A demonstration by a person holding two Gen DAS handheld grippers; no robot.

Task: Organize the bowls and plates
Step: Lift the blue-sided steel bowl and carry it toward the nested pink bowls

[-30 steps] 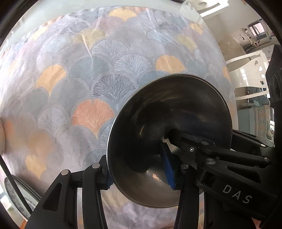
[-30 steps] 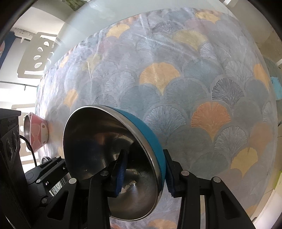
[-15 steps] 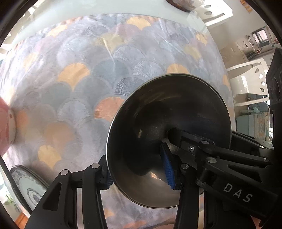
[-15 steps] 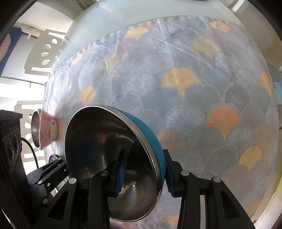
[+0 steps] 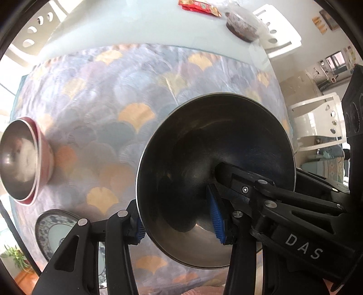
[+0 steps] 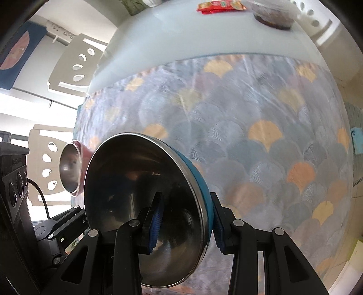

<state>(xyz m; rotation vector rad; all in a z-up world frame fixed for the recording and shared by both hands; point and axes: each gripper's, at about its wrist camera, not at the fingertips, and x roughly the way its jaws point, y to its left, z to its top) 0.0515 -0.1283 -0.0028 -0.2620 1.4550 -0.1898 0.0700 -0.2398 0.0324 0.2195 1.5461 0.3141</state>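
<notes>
One steel bowl [image 5: 204, 145] with a teal outside [image 6: 197, 179] hangs tilted above the table, and both grippers hold it. My left gripper [image 5: 177, 222] is shut on its near rim, one blue pad inside and one outside. My right gripper [image 6: 187, 224] is shut on the opposite rim in the same way. A pink bowl [image 5: 25, 158] with a steel inside stands on the cloth to the left, also in the right wrist view as the pink bowl [image 6: 70, 168]. A blue-patterned plate [image 5: 56, 231] lies near the front left corner.
A fan-patterned cloth [image 5: 118, 95] covers the near part of a pale table [image 6: 181, 34]. At the far end lie a red packet [image 6: 220, 5] and a clear container of dark food [image 6: 274, 15]. White chairs [image 6: 74, 59] stand around the table.
Both grippers have risen with the bowl still held, and the table looks farther off. The pink bowl, the patterned plate and the far end of the table have come into view.
</notes>
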